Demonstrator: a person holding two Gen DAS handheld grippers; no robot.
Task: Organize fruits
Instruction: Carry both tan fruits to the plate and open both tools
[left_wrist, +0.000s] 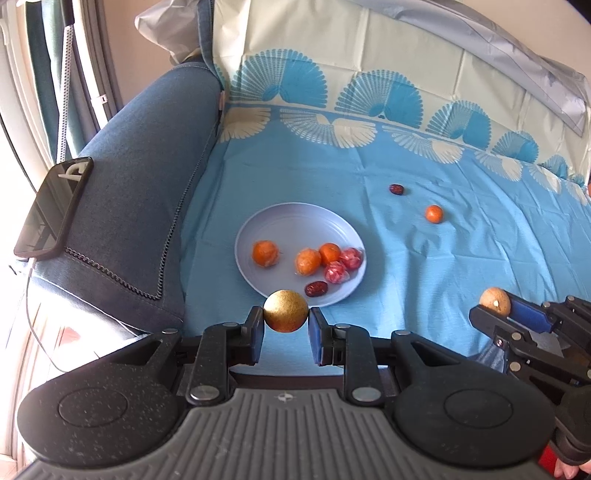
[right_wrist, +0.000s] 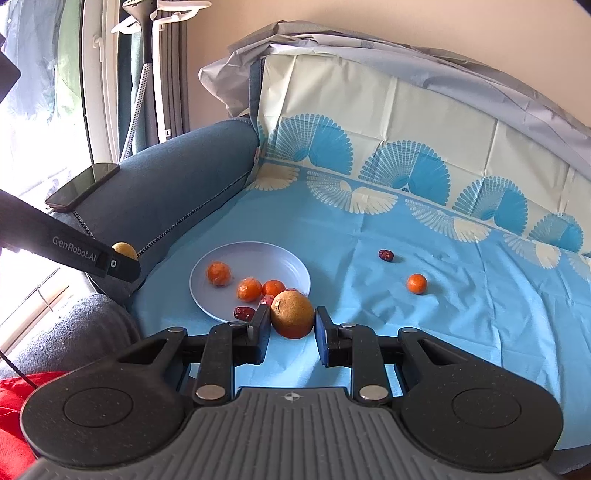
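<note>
Between the pads of our left gripper (left_wrist: 286, 320) sits a round golden-brown fruit (left_wrist: 286, 311), clamped on both sides with the jaws drawn in close around it. From that claw, the plate (left_wrist: 280, 221) lies directly ahead and just beyond the fruit: the plate's near rim shows immediately behind the fruit in the left wrist view, so we judge that the coming move is a short forward carry with no sideways correction. Our right gripper (right_wrist: 291, 328) likewise holds a fruit, a larger tan-brown one (right_wrist: 292, 314) with a pale stem scar, pinched between its pads. From this claw the plate lies ahead and to the left; the fruit overlaps the plate's near right rim in the right wrist view. Whether either fruit is already over the rim, we cannot tell. Both hands are close to the plate; the left one is lined up squarely with it, the right one approaches from its right side. Both held fruits are near-round, so no long axis governs placement. On the plate rest three oranges, two red wrapped pieces and a dark date (left_wrist: 316, 287). Farther out on the blue cloth (left_wrist: 461, 258), well apart from both claws, a small orange (left_wrist: 433, 214) and a second date (left_wrist: 397, 189) remain to be collected.
</note>
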